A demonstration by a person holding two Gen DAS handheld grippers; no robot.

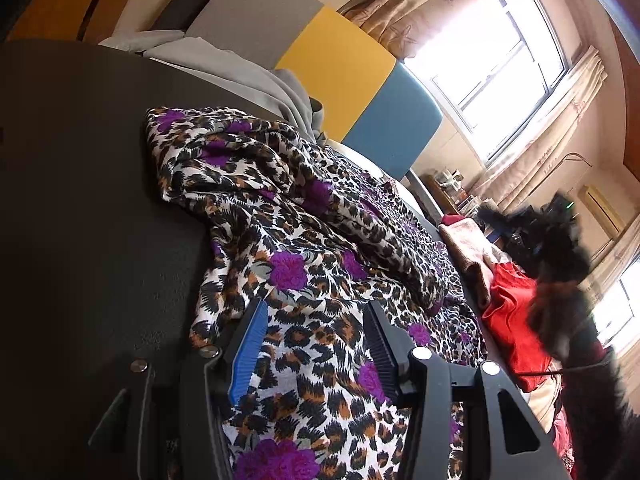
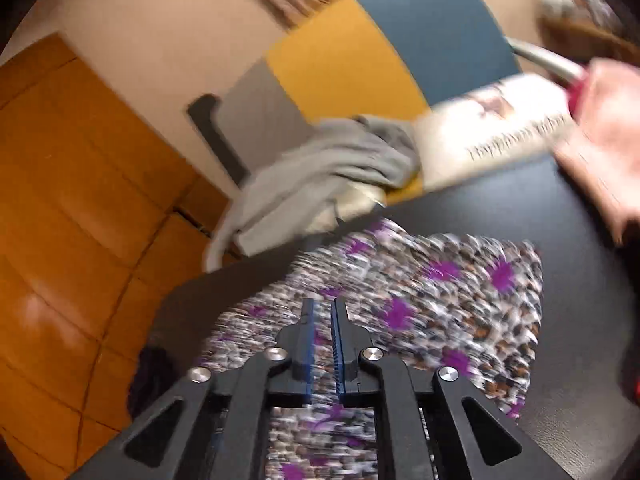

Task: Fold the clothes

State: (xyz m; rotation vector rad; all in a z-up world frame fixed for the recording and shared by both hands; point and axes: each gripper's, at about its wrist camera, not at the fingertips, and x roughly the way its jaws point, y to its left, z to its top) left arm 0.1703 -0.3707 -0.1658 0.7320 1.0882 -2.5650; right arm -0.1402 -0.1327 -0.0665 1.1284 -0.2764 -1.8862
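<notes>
Lying rumpled mid-frame on the black table (image 1: 80,200), the leopard-print garment (image 1: 304,248) could bunch: left gripper (image 1: 316,340) gapes above it, right gripper (image 2: 323,344) is narrowly parted (blurred), apparently gripping nothing.

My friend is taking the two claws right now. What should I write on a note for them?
Left claw: wide open, over the leopard-print garment, gripping nothing.
Right claw: nearly closed with a narrow gap; picture too blurry to tell if cloth is pinched.
The garment lies rumpled and bunched on the black table. Red and pink clothes sit at the table's edge.
Done: no neat fold visible.
Left: flatten it, then fold.
</notes>
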